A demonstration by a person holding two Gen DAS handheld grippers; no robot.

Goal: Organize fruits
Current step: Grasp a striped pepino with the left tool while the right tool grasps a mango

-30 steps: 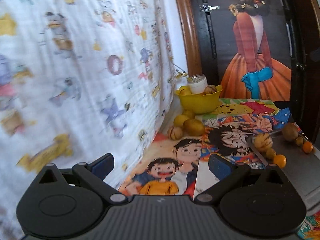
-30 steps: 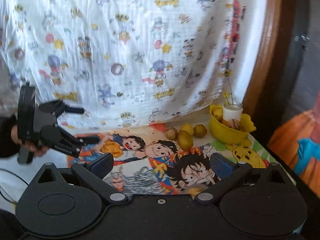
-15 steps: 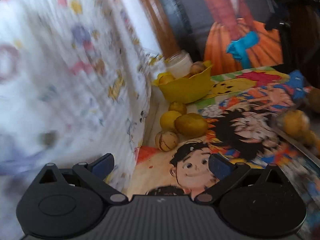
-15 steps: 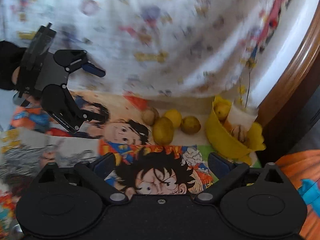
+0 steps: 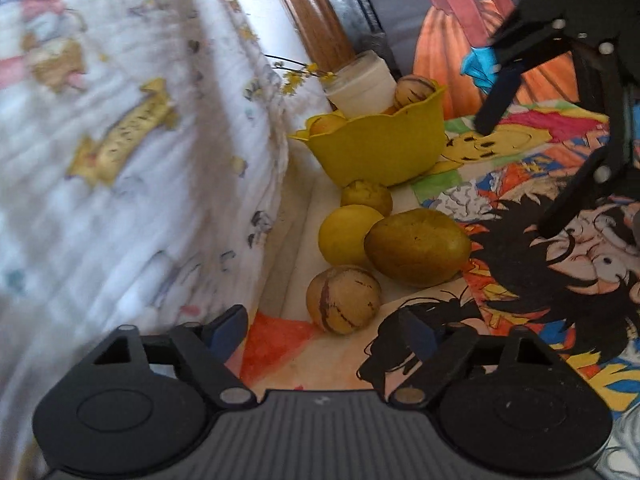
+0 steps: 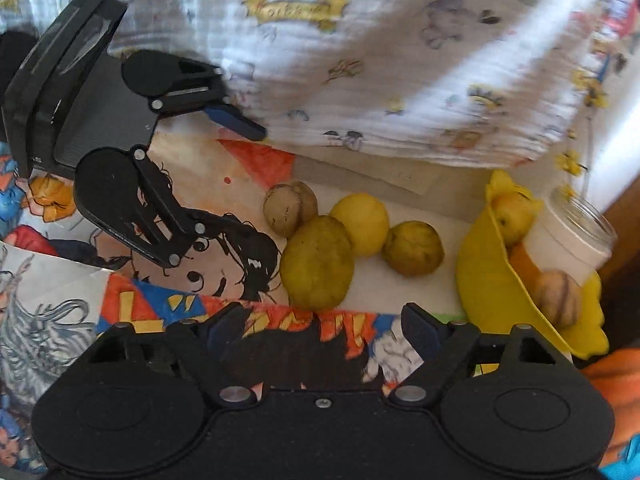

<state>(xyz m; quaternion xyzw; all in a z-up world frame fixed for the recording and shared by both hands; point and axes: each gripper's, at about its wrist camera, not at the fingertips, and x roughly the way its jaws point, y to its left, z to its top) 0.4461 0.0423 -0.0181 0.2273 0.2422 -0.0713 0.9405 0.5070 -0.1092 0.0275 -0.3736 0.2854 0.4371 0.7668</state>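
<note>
Several loose fruits lie by the cloth: a striped tan fruit (image 5: 344, 300) (image 6: 290, 208), a big olive-yellow fruit (image 5: 416, 246) (image 6: 316, 264), a lemon (image 5: 344, 234) (image 6: 362, 222) and a small greenish one (image 5: 366, 196) (image 6: 412, 248). A yellow bowl (image 5: 376, 152) (image 6: 484, 280) behind them holds more fruit and a white jar (image 5: 360, 84) (image 6: 572, 240). My left gripper (image 5: 322, 330) (image 6: 256, 176) is closing, with the striped fruit just ahead of its tips, untouched. My right gripper (image 6: 322, 320) (image 5: 514, 176) is closing too, just short of the olive-yellow fruit, holding nothing.
A white printed cloth (image 5: 120, 160) (image 6: 400, 60) hangs close beside the fruits. The table wears a cartoon-printed cover (image 5: 540, 280) (image 6: 132, 300). A wooden frame (image 5: 316, 20) and a poster of a figure in an orange skirt stand behind the bowl.
Both grippers have dropped and closed in on the loose fruits, which now look much larger. Their jaws have narrowed. The right gripper has come into the left wrist view.
</note>
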